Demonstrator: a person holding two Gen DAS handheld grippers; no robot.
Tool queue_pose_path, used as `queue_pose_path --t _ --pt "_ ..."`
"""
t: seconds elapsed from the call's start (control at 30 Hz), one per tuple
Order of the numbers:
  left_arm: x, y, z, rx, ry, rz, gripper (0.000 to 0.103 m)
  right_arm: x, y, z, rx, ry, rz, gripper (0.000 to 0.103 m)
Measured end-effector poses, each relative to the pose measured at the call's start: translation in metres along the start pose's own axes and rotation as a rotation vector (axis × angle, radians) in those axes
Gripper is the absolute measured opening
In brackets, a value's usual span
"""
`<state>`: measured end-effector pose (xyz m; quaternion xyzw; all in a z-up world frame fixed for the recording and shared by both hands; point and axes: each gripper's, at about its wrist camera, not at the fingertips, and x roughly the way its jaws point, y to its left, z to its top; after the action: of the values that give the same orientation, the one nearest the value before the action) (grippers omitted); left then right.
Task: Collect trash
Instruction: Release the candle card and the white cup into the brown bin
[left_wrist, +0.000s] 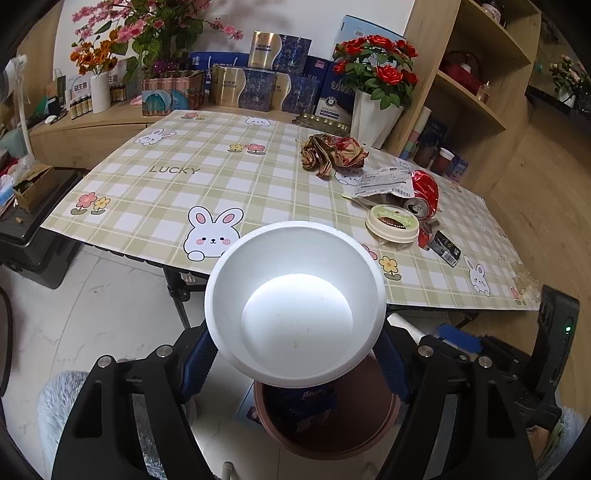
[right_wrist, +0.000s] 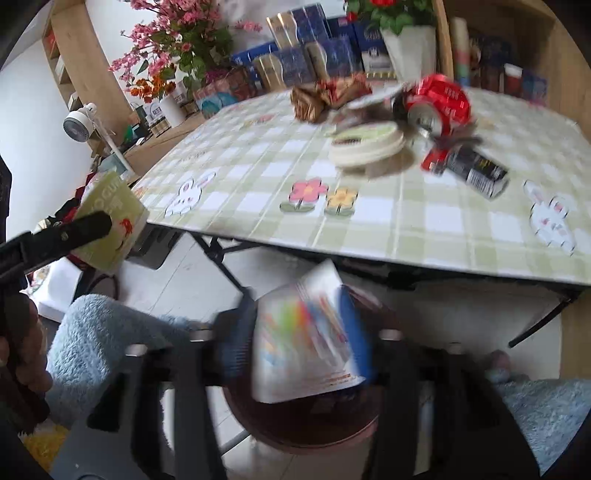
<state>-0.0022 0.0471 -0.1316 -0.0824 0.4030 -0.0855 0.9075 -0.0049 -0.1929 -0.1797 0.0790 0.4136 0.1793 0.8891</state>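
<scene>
While left claw (left_wrist: 295, 365) clenched the white cup (left_wrist: 295, 302) over the bin (left_wrist: 369, 424), right claw (right_wrist: 306, 350) stood released around a blurred wrapper (right_wrist: 306, 339); either item risked missing the bin's rim.

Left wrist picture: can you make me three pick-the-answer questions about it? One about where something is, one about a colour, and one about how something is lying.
1. Where is the brown bin?
A. On the table
B. On the floor, under the cup
C. On a shelf

2. What colour is the inside of the cup that the left gripper holds?
A. Red
B. Green
C. White

3. How is the red can?
A. Lying on its side
B. Standing upright
C. Inside the bin

Answers:
1 B: the bin's rim shows on the floor tiles just below the held cup.
2 C: the cup's whole inside is plain white.
3 A: its round top faces sideways.
</scene>
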Motion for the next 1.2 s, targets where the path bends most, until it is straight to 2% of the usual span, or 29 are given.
queue_pose_path --t 0.1,0.17,0.27,0.5,0.8,0.9,1.03,1.2 --pt "-0.001 -0.001 0.000 0.006 -0.001 0.003 0.074 -0.012 0.003 0.003 -0.027 -0.066 -0.044 0.074" --pt "0.000 -0.003 -0.001 0.015 0.000 0.006 0.074 -0.020 0.001 0.006 -0.027 -0.113 -0.089 0.090" --pt "0.002 -0.007 -0.004 0.029 0.006 0.010 0.074 -0.032 -0.002 0.009 -0.010 -0.188 -0.156 0.096" --pt "0.013 -0.016 -0.012 0.060 0.052 0.012 0.074 -0.040 -0.017 0.010 0.051 -0.236 -0.247 0.097" --pt "0.027 -0.034 -0.016 0.120 0.096 -0.028 0.075 -0.046 -0.036 0.007 0.123 -0.256 -0.296 0.097" --pt "0.030 -0.040 -0.017 0.127 0.109 -0.076 0.090 -0.047 -0.040 0.006 0.134 -0.258 -0.289 0.097" --pt "0.030 -0.042 -0.018 0.127 0.093 -0.049 0.092 -0.046 -0.042 0.005 0.138 -0.254 -0.284 0.097" --pt "0.027 -0.025 -0.016 0.051 0.060 0.005 0.093 -0.044 -0.045 0.003 0.155 -0.249 -0.270 0.097"
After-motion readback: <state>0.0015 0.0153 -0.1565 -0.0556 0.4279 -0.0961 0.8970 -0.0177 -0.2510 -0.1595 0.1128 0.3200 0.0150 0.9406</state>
